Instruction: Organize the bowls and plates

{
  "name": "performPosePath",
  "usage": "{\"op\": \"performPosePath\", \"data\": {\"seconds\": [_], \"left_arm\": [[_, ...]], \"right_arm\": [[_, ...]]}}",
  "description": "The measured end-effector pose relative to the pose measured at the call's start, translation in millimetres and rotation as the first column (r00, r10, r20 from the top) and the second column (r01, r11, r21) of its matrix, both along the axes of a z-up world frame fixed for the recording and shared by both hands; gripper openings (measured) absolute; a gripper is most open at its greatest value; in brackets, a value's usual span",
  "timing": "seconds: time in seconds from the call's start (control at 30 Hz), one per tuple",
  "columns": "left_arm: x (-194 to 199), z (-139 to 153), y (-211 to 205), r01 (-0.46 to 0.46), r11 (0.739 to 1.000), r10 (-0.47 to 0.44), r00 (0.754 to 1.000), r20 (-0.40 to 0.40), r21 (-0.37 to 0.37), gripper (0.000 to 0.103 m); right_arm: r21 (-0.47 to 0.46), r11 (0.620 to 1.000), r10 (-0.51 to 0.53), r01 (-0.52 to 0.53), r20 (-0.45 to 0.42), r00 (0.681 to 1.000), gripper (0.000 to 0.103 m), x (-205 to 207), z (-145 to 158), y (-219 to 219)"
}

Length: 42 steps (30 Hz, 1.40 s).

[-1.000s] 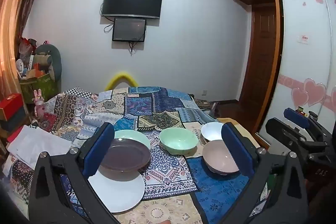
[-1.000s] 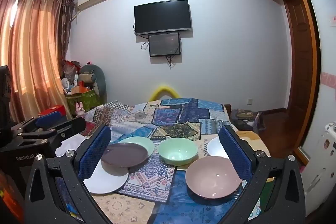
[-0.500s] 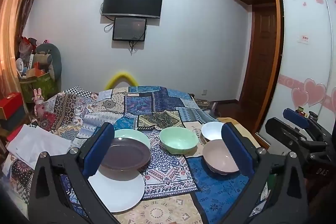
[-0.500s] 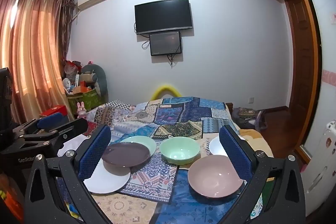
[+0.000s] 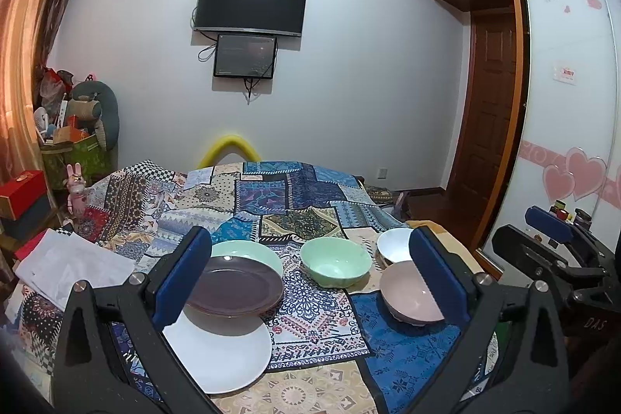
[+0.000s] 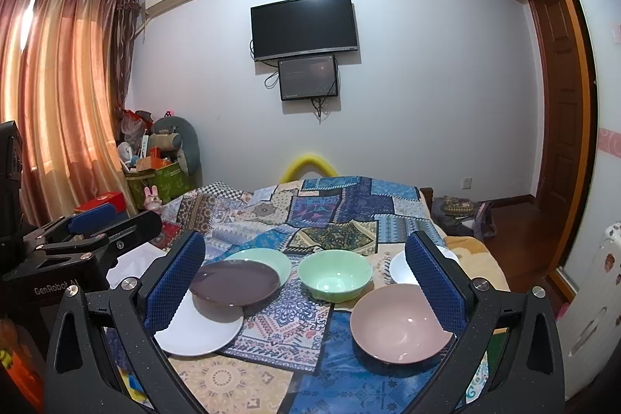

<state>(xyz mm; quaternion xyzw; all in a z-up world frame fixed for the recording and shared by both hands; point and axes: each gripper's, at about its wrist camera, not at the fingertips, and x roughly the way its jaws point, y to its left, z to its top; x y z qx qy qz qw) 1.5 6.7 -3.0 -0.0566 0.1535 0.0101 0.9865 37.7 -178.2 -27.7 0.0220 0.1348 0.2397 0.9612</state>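
Little changed vs 1 s ago: your left gripper (image 5: pixel 310 282) & right gripper (image 6: pixel 304 282) both wide, empty, hovering. Purple plate (image 5: pixel 235 288) overlaps white plate (image 5: pixel 217 352); pink bowl (image 6: pixel 401 323) unstacked. Sorting not begun.

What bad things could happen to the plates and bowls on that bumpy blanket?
1. The purple plate lies overlapping the white plate and the green plate, so it may slide or clink when lifted.
2. The patchwork blanket looks soft and wrinkled, so the green bowl or pink bowl might wobble.
3. The white bowl sits near the blanket's edge and could fall if bumped.
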Motion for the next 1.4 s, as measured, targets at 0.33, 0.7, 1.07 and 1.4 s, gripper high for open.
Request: {"op": "performPosePath", "data": {"seconds": [0.33, 0.7, 1.07, 1.4], "left_arm": [[2.8, -2.6, 1.2, -0.002, 1.000, 0.002, 1.000, -0.006, -0.006, 0.103], [1.2, -2.5, 1.3, 0.000, 1.000, 0.000, 1.000, 0.000, -0.004, 0.103], [0.6, -4.2, -2.1, -0.003, 1.000, 0.003, 1.000, 0.001, 0.007, 0.103], [-1.1, -3.4, -1.7, -0.010, 1.000, 0.010, 1.000, 0.005, 0.002, 0.103]], "right_arm": [[0.004, 1.000, 0.000, 0.000, -0.003, 1.000, 0.103, 0.6, -2.4, -1.5], [0.012, 1.000, -0.008, 0.008, -0.003, 1.000, 0.103, -0.1, -0.8, -4.6], [0.020, 1.000, -0.005, 0.005, -0.004, 1.000, 0.103, -0.2, 0.3, -6.3], [0.025, 1.000, -0.001, 0.001, -0.006, 1.000, 0.103, -0.1, 2.4, -6.4]]}}
